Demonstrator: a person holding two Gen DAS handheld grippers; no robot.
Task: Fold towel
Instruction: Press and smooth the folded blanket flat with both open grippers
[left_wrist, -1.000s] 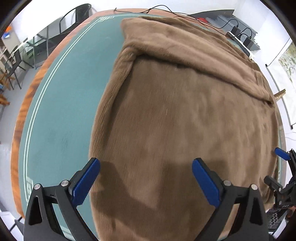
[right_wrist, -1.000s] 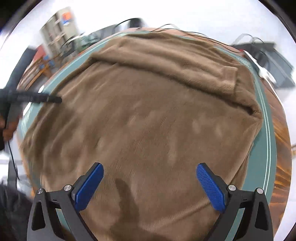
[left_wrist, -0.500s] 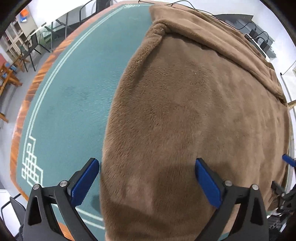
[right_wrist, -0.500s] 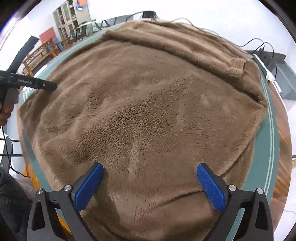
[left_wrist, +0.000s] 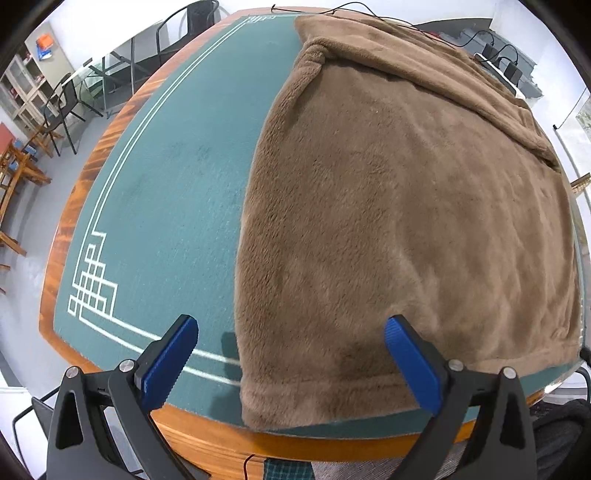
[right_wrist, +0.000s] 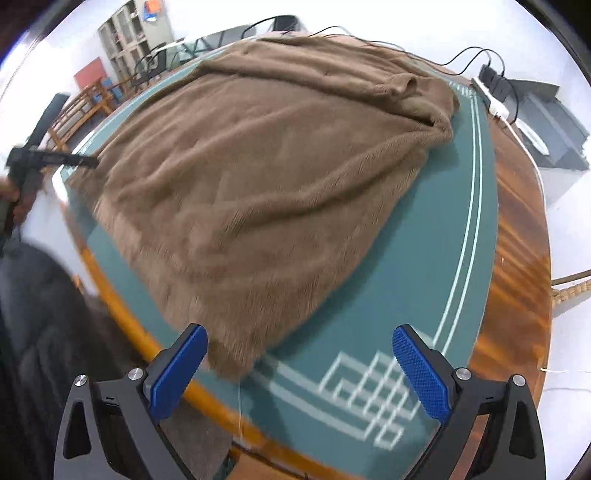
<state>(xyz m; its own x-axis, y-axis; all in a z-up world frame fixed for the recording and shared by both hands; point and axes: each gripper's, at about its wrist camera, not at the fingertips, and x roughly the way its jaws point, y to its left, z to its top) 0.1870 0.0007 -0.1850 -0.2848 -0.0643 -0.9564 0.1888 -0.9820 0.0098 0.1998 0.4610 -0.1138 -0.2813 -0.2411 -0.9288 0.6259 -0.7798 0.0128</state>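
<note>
A large brown plush towel (left_wrist: 399, 206) lies spread on the green-topped table (left_wrist: 173, 206), its far edge doubled over in a thick fold. My left gripper (left_wrist: 291, 354) is open above the towel's near left corner, close to the table's front edge, with nothing between its blue pads. In the right wrist view the same towel (right_wrist: 266, 177) fills the middle, and my right gripper (right_wrist: 299, 363) is open over its near right corner, also holding nothing. The left gripper (right_wrist: 55, 158) shows there at the far left, held by a hand.
The table has a wooden rim (left_wrist: 85, 184) and white line patterns at its corners (right_wrist: 373, 391). Cables and a power strip (right_wrist: 517, 114) lie at the far right. Chairs (left_wrist: 62, 107) and shelves (right_wrist: 136, 40) stand beyond the table. Dark clothing of a person (right_wrist: 44, 332) is at lower left.
Both grippers have pulled back toward the near table edge and outward to the towel's near corners. The front rim and corner patterns have come into view. Both stay open.
</note>
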